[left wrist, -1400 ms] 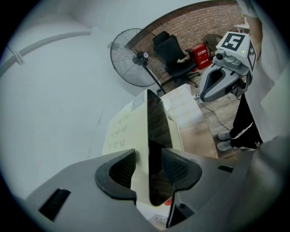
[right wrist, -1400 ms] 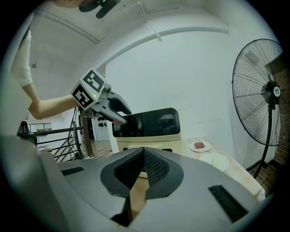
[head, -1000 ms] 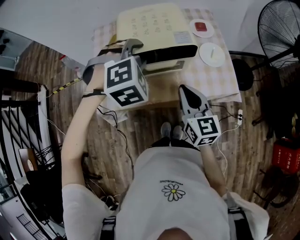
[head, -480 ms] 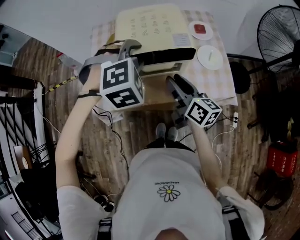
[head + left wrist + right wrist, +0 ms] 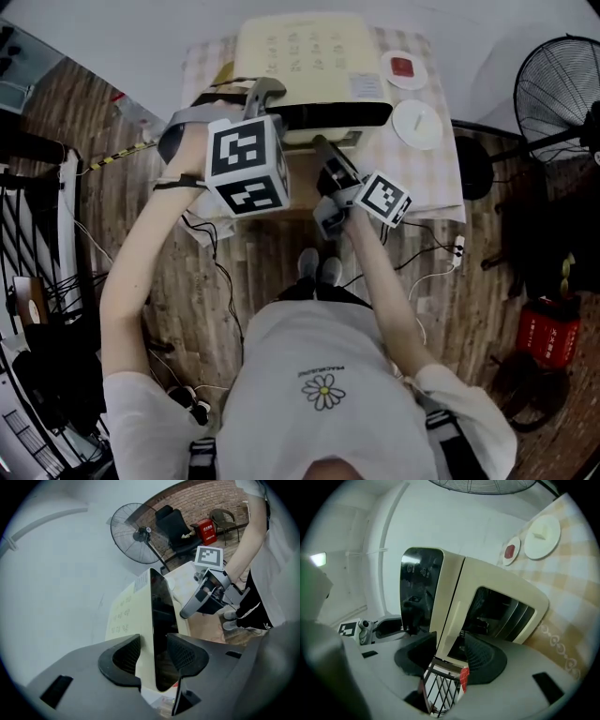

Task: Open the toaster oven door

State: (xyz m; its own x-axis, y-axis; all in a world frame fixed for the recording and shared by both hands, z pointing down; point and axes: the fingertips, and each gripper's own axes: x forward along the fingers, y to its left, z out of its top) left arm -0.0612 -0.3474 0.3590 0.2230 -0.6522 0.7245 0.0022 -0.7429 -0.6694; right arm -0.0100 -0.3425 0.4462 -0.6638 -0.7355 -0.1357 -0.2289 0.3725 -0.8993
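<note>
Toaster oven (image 5: 300, 47) on checked worktop (image 5: 427, 164), toaster oven door (image 5: 506, 611) facing the person; left tool (image 5: 154, 656) clamped on the oven's upper front edge; right tool (image 5: 450, 656) jaws just opened wide, straddling the door's cream top rim, not pressing.

The left gripper (image 5: 260, 92) grips the cream toaster oven (image 5: 300, 42) at its left front corner. The right gripper (image 5: 322, 150), its jaws just opening, reaches the black door (image 5: 352, 114) near the middle. Two white plates (image 5: 419, 122) lie right of the oven.

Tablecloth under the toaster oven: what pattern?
Pale beige-and-white check on the tablecloth. It shows best in the right gripper view.
</note>
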